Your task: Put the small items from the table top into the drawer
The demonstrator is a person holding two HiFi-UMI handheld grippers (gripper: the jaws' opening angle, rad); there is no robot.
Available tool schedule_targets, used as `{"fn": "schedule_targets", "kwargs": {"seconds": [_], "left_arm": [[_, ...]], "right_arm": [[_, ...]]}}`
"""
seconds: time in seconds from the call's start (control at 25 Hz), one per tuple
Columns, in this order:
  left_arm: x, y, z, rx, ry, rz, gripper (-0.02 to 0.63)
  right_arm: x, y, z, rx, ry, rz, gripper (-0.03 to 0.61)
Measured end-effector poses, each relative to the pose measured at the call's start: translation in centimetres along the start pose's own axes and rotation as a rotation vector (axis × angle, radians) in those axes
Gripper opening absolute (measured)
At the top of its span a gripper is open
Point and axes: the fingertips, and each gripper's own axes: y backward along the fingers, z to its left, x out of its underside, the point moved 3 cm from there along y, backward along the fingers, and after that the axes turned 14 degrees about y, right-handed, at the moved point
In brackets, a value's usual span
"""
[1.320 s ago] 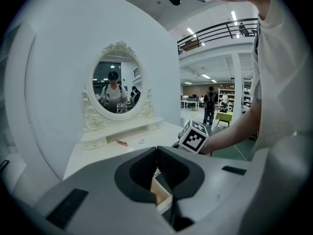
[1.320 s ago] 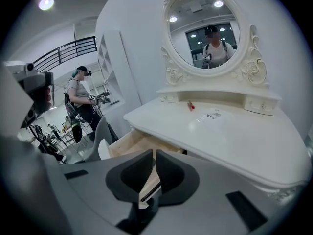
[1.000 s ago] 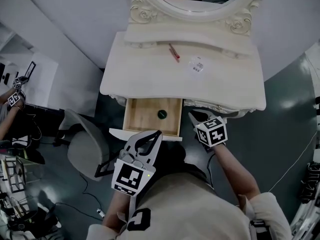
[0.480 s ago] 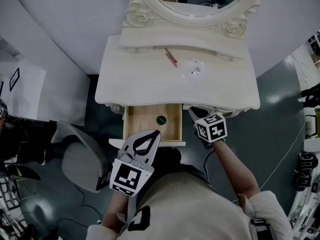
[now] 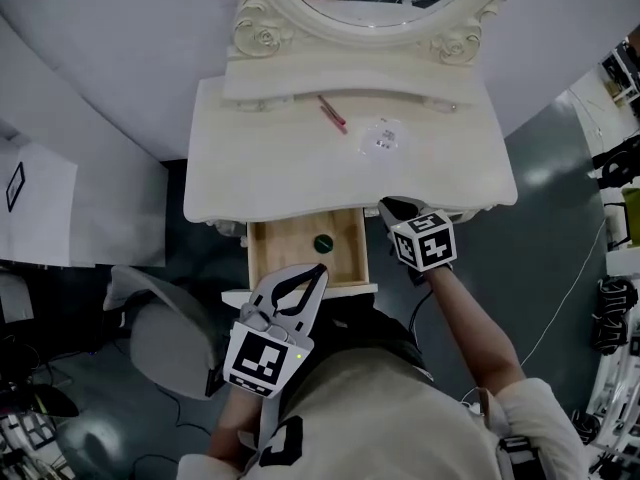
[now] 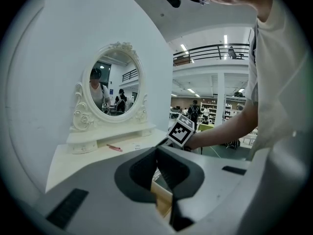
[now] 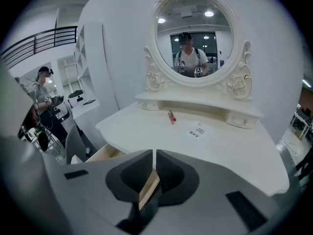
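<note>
Right tool [image 5: 388, 206] (jaws together) has advanced over table [image 5: 262, 173] edge.

shirt [image 5: 390, 408]: pale, short-sleeved | left gripper [image 5: 318, 267], right gripper [image 5: 384, 206]: grey, black-white marker cubes [image 5: 424, 242]

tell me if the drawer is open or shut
Open. The drawer is pulled out below the table top, its wooden floor showing, with a small dark round item lying inside.

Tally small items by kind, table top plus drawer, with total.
Pen, red: 1
Packet, clear: 1
Disc, dark green, in the drawer: 1
Total: 3
</note>
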Motion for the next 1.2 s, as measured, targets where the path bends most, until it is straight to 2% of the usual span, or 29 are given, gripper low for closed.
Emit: {"fn": "schedule_targets", "kwargs": {"seconds": [0.36, 0.4, 0.44, 0.68, 0.92, 1.08, 1.2], "left_arm": [[-0.8, -3.4, -1.1, -0.045, 0.007, 0.025, 0.058], [-1.0, -4.0, -1.3, -0.052, 0.012, 0.024, 0.058], [-1.2, -4.5, -1.5, -0.059, 0.016, 0.024, 0.058], [-1.5, -7.2, -2.3, -0.129, 0.040, 0.043, 0.058], [-1.3, -9.4, -3.2, -0.185, 0.064, 0.046, 0.058], [-1.4, -10.4, -3.8, -0.209, 0.071, 0.042, 0.058], [-1.5, -10.8, -4.1, -0.223, 0.076, 0.039, 0.058]], "right_arm": [[0.6, -2.7, -6.5, 0.030, 0.113, 0.065, 0.039], [0.9, -3.0, -7.3, 0.026, 0.123, 0.073, 0.083], [1.1, -3.3, -8.1, 0.016, 0.130, 0.079, 0.156], [1.7, -5.7, -11.1, -0.036, 0.223, 0.099, 0.169], [2.0, -8.2, -12.8, -0.120, 0.395, 0.111, 0.170], [2.1, -9.7, -12.5, -0.213, 0.560, 0.116, 0.175], [2.8, -10.8, -12.5, -0.268, 0.653, 0.159, 0.205]]}}
